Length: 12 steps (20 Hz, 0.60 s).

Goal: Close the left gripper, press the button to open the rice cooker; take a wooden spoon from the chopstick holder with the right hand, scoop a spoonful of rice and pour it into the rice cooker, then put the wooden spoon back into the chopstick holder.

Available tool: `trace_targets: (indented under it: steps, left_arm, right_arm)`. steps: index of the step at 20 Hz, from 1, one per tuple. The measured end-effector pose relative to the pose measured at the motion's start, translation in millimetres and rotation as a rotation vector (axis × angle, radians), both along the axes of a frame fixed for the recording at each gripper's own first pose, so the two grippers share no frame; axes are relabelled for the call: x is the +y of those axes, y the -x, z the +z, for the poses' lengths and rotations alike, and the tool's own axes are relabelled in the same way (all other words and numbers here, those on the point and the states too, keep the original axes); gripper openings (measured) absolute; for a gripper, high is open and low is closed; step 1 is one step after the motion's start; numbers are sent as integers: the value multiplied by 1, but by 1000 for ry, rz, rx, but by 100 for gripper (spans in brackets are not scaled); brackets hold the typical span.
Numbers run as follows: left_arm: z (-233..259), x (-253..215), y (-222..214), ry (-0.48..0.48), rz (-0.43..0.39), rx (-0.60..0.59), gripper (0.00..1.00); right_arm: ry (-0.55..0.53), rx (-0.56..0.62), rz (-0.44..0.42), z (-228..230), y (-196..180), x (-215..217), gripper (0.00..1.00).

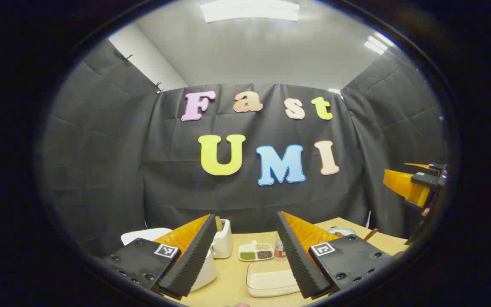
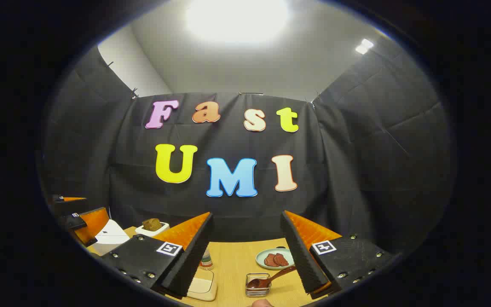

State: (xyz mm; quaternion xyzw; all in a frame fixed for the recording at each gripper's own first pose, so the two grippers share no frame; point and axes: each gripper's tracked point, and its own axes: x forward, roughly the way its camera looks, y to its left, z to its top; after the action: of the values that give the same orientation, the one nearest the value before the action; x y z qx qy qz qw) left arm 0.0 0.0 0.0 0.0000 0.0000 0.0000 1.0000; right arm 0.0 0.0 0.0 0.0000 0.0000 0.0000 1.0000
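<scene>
Both tongs, left (image 1: 245,256) and right (image 2: 245,256), gaped empty; the light, stiff wooden spoon (image 2: 271,278) looked best gripped mid-handle

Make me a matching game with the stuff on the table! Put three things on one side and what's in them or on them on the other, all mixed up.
Things:
1. plate
2. wire holder
3. divided dish

What goes with it:
A. a wooden spoon leaning out of it
B. small heaps of grains in separate sections
C. reddish-brown slices lying on it

Pairs: 1-C, 2-A, 3-B
</scene>
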Motion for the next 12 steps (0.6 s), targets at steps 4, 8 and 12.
trace_targets:
  steps: [4, 8, 12]
  left_arm:
    - [0, 4, -2, -9, 10, -6, 96]
    - [-1, 9, -1, 0, 25, 3, 96]
    - [4, 15, 1, -14, 38, -10, 96]
  right_arm:
    - [11, 4, -8, -3, 0, -6, 95]
    - [1, 18, -2, -6, -1, -5, 95]
    - [14, 3, 4, 1, -1, -4, 95]
